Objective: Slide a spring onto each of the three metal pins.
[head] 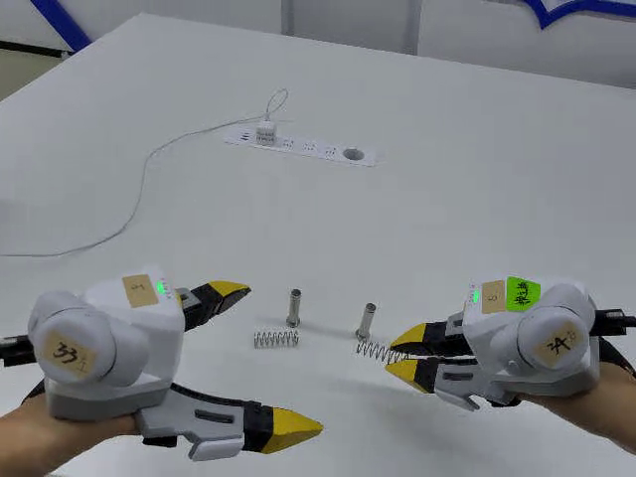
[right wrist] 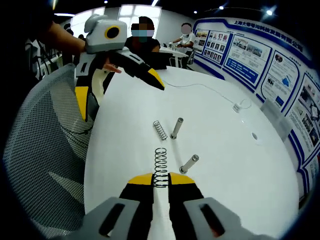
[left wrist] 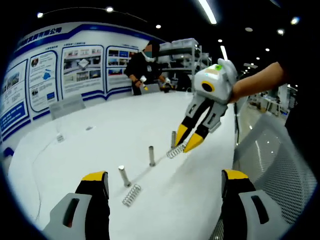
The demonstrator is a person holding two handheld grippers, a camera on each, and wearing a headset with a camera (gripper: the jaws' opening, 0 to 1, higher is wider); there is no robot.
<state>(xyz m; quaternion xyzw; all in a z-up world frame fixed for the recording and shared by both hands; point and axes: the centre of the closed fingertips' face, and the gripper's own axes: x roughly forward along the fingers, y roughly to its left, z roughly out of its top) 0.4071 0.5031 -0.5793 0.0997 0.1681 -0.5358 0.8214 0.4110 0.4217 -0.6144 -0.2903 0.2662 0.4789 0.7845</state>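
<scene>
1. Left gripper (head: 262, 358), white-bodied with black jaws and yellow tips: jaws are spread wide and hold nothing.
2. Loose spring (head: 276, 338), a short coil of silvery wire: it lies flat on the white table (head: 477, 179) just past the left gripper's tips. Its long axis runs across the bench. It is just beside the first pin, and contact cannot be confirmed.
3. First pin (head: 294, 306), a short upright grey metal cylinder: bare. Second pin (head: 366, 320), of the same make: upright, bare, standing apart to the right.
4. Held spring (head: 373, 350), a matching silvery coil: it is pinched at one end and projects along the jaw line toward the left, roughly level. Its free end sits close by the foot of the second pin.
5. Right gripper (head: 391, 356), same pattern as the left: jaws are almost closed, clamping the spring's end coils.
6. Third pin (left wrist: 173, 139), seen in the left gripper view: upright, just behind the held spring and near the right gripper's tips.
7. Assessment: no pin appears to carry a spring. The right gripper is the nearer hand. The held spring's axis lies crosswise to the upright pins. It would need lifting and tipping, free end down, over a pin top. The unsupported coil may flex and miss.
</scene>
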